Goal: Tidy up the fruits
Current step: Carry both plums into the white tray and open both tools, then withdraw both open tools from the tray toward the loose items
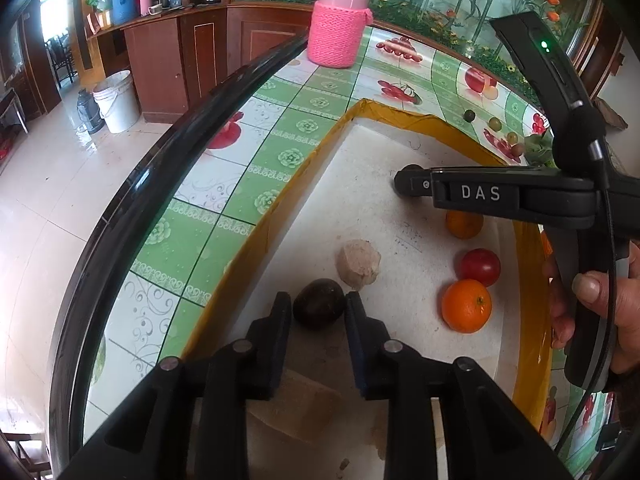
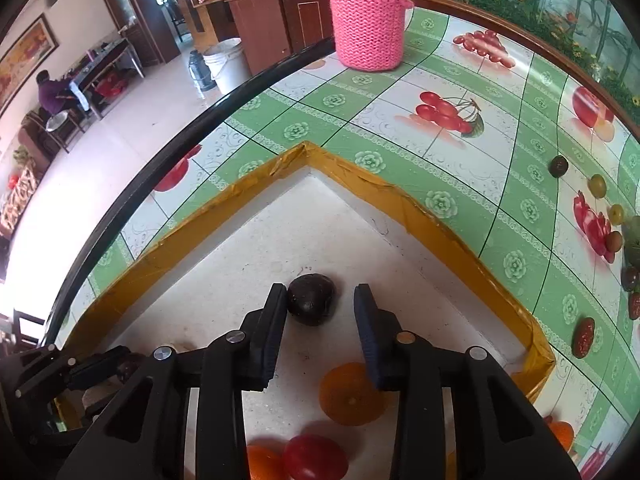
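1. Inside the yellow-rimmed tray (image 2: 436, 220) on the tabletop (image 2: 460, 152), we see a dark fruit (image 2: 311, 299) between our right tongs (image 2: 320, 300); its long axis is hard to judge.
2. Right tongs stand open: left pad touches, right pad is apart.
3. Left tongs (image 1: 318, 307) stand narrowly open around another dark fruit (image 1: 319, 302), contact unclear.
4. Open tray floor lies ahead towards the corner.
5. Oranges (image 2: 352, 394) and a red fruit (image 2: 314, 458) sit partly hidden behind the fingers.

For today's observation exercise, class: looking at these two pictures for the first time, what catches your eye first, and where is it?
The pink knitted bottle stands on the far part of the fruit-patterned tablecloth. In the white tray with its yellow taped rim, each gripper straddles a dark fruit, and a bright orange lies beside a red fruit.
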`<state>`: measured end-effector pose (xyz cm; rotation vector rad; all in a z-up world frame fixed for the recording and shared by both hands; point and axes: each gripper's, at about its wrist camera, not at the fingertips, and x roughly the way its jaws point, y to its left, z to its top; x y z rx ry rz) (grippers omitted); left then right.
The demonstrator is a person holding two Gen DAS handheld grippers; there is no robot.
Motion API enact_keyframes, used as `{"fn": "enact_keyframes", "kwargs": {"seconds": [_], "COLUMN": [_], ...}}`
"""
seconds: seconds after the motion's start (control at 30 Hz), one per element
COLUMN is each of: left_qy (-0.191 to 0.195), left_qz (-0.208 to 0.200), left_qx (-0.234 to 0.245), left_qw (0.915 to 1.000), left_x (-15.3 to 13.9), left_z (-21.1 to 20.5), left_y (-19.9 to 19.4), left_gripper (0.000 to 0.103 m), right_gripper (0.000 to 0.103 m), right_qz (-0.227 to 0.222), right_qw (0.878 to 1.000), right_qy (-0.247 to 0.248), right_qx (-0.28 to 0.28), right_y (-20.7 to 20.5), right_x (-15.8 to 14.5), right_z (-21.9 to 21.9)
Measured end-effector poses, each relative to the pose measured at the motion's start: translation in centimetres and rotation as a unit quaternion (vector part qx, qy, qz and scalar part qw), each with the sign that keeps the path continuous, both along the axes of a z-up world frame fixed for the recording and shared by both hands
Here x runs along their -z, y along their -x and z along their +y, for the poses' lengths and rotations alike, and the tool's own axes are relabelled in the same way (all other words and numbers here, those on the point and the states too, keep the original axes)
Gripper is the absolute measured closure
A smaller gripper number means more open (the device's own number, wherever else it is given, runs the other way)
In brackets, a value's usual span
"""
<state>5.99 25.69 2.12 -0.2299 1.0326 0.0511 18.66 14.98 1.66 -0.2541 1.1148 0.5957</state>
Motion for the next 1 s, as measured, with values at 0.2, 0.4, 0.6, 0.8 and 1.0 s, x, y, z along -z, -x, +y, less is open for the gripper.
{"fn": "enact_keyframes", "kwargs": {"seconds": [0.2,0.4,0.6,0.8,1.0], "left_qy": [-0.014,-0.016,-0.022,-0.019,-0.026], "left_qz": [-0.010,-0.016,-0.023,-0.033,-0.045], "left_qx": [-0.011,-0.025,-0.042,-0.050,-0.049], "left_qw": [0.9998,0.9994,0.9986,0.9980,0.9975], "left_x": [-0.7,-1.5,-2.1,-2.7,-3.5], "left_z": [-0.1,-0.1,-0.2,-1.1,-2.6], "left_y": [1.4,3.0,5.1,7.0,8.2], "left_gripper": [0.049,0.039,0.025,0.015,0.012], "right_gripper": [0.070,0.070,0.067,0.040,0.030], "right_qz": [-0.011,-0.039,-0.047,-0.070,-0.070], "right_qw": [1.000,0.999,0.998,0.996,0.993], "right_qy": [-0.005,-0.008,-0.026,-0.028,-0.039], "right_qx": [0.010,0.007,0.017,0.055,0.085], "right_y": [1.9,5.3,9.1,12.5,15.0], "right_x": [-1.2,-3.1,-4.1,-4.6,-4.9], "right_z": [-1.2,-2.7,-5.0,-7.9,-11.4]}}
